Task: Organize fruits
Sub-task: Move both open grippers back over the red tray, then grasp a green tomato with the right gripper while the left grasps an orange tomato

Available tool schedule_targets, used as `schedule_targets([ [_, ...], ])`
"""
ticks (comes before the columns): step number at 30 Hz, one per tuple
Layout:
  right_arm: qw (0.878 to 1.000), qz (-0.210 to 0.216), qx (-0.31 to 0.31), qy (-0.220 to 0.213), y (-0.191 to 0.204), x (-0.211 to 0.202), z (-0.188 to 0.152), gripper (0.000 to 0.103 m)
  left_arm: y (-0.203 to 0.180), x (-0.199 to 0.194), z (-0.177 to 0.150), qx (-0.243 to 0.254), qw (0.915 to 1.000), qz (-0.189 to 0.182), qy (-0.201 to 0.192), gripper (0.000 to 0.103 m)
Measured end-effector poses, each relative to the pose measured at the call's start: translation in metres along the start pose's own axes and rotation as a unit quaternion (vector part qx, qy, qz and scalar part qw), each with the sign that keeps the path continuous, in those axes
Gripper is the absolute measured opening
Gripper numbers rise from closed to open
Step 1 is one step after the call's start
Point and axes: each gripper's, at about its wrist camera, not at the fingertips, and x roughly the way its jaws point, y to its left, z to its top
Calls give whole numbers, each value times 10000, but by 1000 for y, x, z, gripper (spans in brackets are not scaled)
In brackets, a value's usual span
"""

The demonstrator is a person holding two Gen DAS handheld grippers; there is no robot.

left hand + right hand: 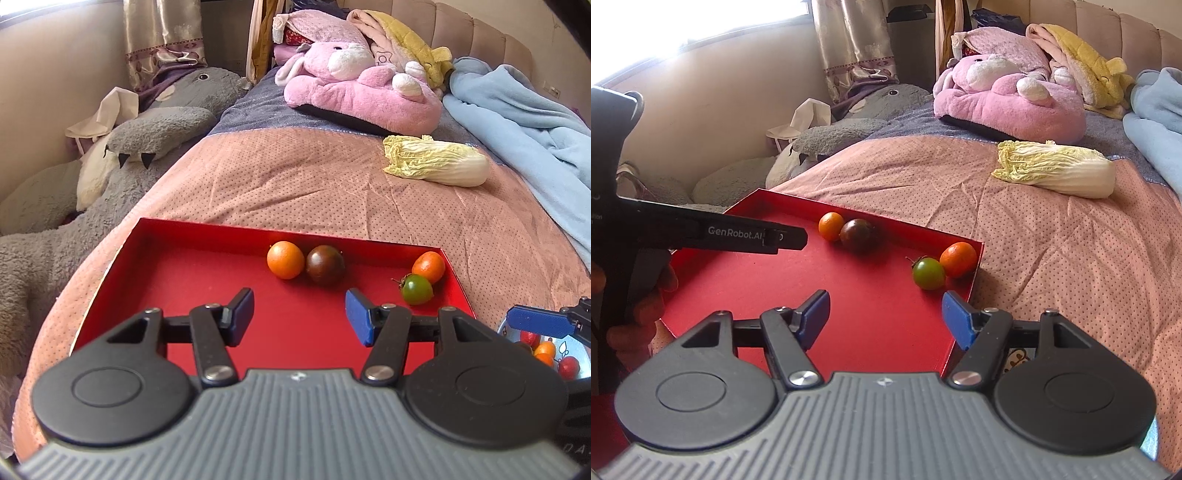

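Both grippers were over the red tray (207, 236), which sat on the bed (295, 177). Left gripper (299, 317) had its jaws spread wide, nothing between them. Right gripper (884, 317) was the same: wide, holding nothing, and in the left wrist view it showed only as a blue pad at the right edge.

Four fruits lay in the tray, in two touching pairs:
- orange fruit (285, 259) against dark tomato (325, 264), near the far wall
- second orange fruit (429, 266) against green tomato (417, 289), in the far right corner

More fruit sat in a bowl (546, 354) just right of the tray, low in the left wrist view; most of it was cut off, so I couldn't count. My read is that the sorting was only partly done, with bowl fruit left to move.

Risks from there:
- The fruits were round and smooth, so an off-centre squeeze would likely squirt one out and send it rolling across the tray.
- The pairs touched, so closing on one would probably shove its neighbour.
- The tray rested on soft bedding; pressing down could tilt it and pool the fruit.
- Tomatoes looked soft, and hard clamping could split the skin.
- The grippers were near each other at the tray's right side, so a clash was possible.
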Motion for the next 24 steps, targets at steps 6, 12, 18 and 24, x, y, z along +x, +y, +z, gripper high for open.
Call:
schedule_targets([
  [6,9999,15,-85,84,2,23,13,66,5,5,0,-127,9999,22,92,58],
  [12,9992,-162,-120,358,-3,59,22,55,9,9,1,-219,9997,6,123,58],
  [18,9979,-349,-114,542,-12,85,24,52,11,16,4,-272,9994,-42,201,58],
  [24,9967,-384,-137,706,-18,102,24,45,13,28,9,-391,9987,-124,305,58],
])
